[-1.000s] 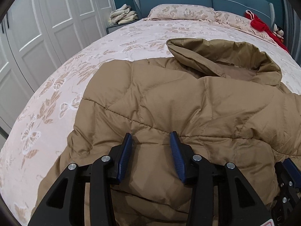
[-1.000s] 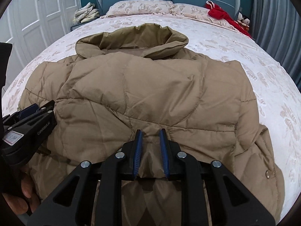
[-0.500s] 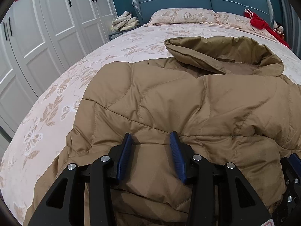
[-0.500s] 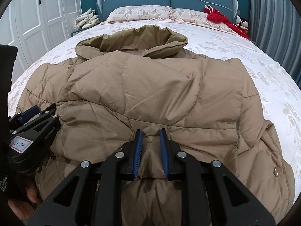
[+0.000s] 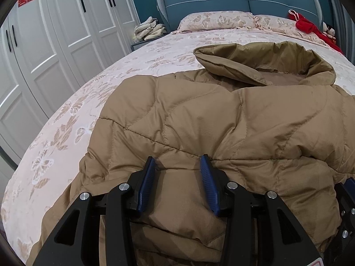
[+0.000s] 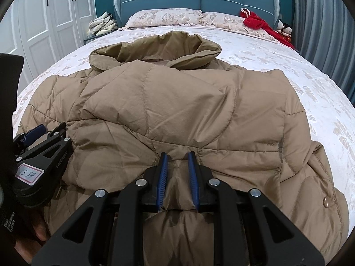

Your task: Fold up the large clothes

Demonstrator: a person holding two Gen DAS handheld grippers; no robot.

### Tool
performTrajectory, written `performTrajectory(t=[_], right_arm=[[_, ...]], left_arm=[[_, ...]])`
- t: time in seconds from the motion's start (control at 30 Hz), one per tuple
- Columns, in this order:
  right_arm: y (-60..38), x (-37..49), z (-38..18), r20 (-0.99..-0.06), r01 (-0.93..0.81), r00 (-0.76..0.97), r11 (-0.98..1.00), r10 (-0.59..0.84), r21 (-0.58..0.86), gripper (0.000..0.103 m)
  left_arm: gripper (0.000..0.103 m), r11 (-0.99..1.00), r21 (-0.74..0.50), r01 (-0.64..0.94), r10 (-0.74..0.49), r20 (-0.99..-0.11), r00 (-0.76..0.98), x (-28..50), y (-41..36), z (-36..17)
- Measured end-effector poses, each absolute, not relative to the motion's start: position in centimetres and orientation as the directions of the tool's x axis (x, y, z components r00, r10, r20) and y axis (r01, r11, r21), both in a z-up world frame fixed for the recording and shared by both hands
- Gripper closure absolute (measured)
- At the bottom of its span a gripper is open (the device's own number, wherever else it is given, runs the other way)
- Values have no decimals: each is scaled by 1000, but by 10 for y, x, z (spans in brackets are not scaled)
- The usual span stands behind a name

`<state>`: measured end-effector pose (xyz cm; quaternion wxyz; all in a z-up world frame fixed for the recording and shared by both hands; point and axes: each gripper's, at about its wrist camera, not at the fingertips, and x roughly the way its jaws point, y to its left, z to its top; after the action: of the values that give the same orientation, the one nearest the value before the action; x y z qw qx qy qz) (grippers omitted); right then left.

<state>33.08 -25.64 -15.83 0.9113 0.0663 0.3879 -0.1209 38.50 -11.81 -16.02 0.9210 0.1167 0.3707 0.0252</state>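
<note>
A tan quilted puffer jacket (image 5: 221, 119) lies on the bed, hood (image 5: 266, 64) toward the headboard; it also fills the right wrist view (image 6: 188, 102). My left gripper (image 5: 178, 166) holds a thick fold of the jacket's near edge between its blue pads, which stand fairly wide apart on the padding. My right gripper (image 6: 178, 159) is shut on a bunched fold of the near edge. The left gripper shows at the left of the right wrist view (image 6: 42, 137).
The bed (image 5: 84, 110) has a pale floral cover, with pillows (image 5: 217, 20) at a blue headboard. White wardrobe doors (image 5: 55, 44) stand on the left. Folded cloths (image 5: 149, 30) sit on a nightstand. A red item (image 6: 257, 23) lies at the back right; grey curtains (image 6: 321, 22) hang on the right.
Both grippers have risen a little with the jacket's near edge, so the views tilt up and show more of the headboard and wardrobe. The grips are unchanged.
</note>
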Motion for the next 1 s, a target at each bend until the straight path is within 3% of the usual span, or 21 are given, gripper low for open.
performTrajectory(t=[0.17, 0.23, 0.3, 0.33, 0.5, 0.6, 0.67, 0.87, 0.93, 0.97, 1.0], right_arm=[[-266, 327, -152, -728, 268, 676, 959, -115, 97, 82], [-273, 318, -145, -742, 283, 666, 947, -79, 153, 73], [-279, 298, -132, -746, 297, 664, 932, -46, 207, 47], [-281, 290, -125, -740, 284, 672, 932, -25, 226, 44], [-303, 295, -82, -701, 240, 713, 937, 7, 253, 44], [-339, 338, -68, -650, 265, 754, 864, 90, 427, 44], [-355, 370, -76, -641, 290, 755, 805, 140, 517, 45], [-376, 439, -112, -675, 374, 715, 713, 185, 592, 45], [-380, 446, -125, -672, 379, 706, 681, 226, 627, 53], [-381, 452, -132, -669, 379, 699, 664, 252, 645, 69], [-381, 454, -137, -667, 377, 694, 653, 270, 657, 92]], left_arm=[[56, 984, 165, 64, 72, -705, 706, 385, -110, -153], [50, 992, 87, 90, 2, -729, 684, 383, -98, -142], [46, 993, 0, 117, -77, -756, 650, 380, -84, -127], [45, 992, -29, 121, -100, -760, 642, 379, -77, -118], [38, 956, -275, 101, -277, -738, 616, 415, -55, -68], [38, 913, -400, 75, -375, -755, 538, 462, -68, -64], [38, 913, -401, 69, -379, -775, 505, 484, -84, -72], [38, 930, -359, 75, -360, -858, 366, 526, -126, -117], [40, 909, -414, 58, -404, -834, 376, 529, -126, -122], [50, 902, -427, 65, -417, -825, 382, 528, -126, -123], [80, 895, -438, 85, -436, -817, 378, 528, -127, -122]])
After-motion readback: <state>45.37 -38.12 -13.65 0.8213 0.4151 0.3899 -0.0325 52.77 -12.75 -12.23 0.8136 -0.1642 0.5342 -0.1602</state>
